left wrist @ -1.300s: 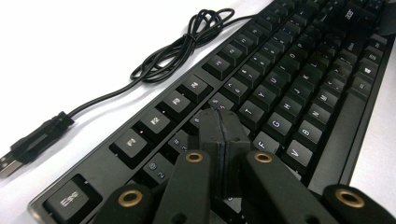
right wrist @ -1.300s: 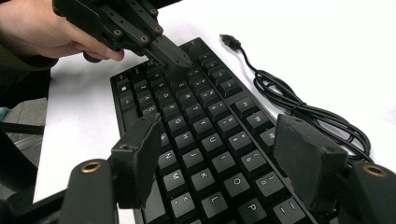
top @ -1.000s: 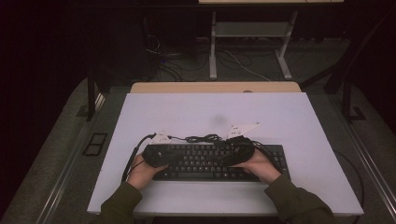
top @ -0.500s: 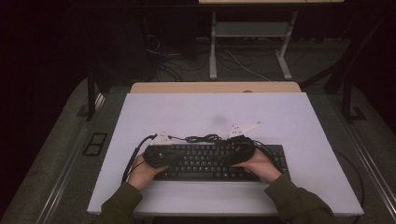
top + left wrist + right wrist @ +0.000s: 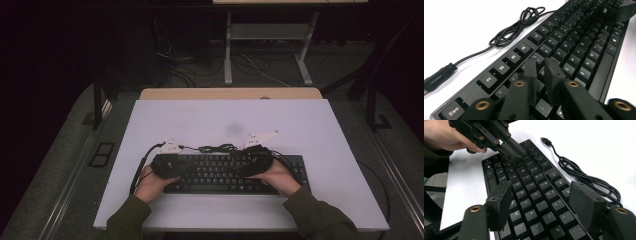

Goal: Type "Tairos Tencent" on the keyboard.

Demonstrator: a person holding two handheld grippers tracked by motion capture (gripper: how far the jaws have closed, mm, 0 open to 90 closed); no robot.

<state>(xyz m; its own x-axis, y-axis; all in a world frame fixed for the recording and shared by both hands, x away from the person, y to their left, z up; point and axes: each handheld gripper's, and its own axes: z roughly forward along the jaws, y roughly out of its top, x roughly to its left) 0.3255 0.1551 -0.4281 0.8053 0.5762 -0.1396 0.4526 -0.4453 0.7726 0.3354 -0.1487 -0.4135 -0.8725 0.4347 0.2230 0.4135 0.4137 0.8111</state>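
Both hands rest low at the keyboard (image 5: 235, 172) ends, left tongs (image 5: 541, 68) and right tongs (image 5: 541, 202) angled inward over the keys. Left tongs nearly shut, just been opening, empty; right tongs wide apart, closing slightly, empty. Keyboard lies on the worktop (image 5: 210, 125) under both.

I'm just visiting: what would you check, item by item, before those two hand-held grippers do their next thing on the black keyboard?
1. Black keyboard flat on the white table: ok.
2. Left gripper over the left keys, jaws just opening, a narrow gap, nothing between them: ok.
3. Right gripper over the right keys, jaws wide, nothing held: ok.
4. Coiled black cable beside the keyboard, apart from both grippers: ok.
5. Whether any jaw presses a key: cannot tell.
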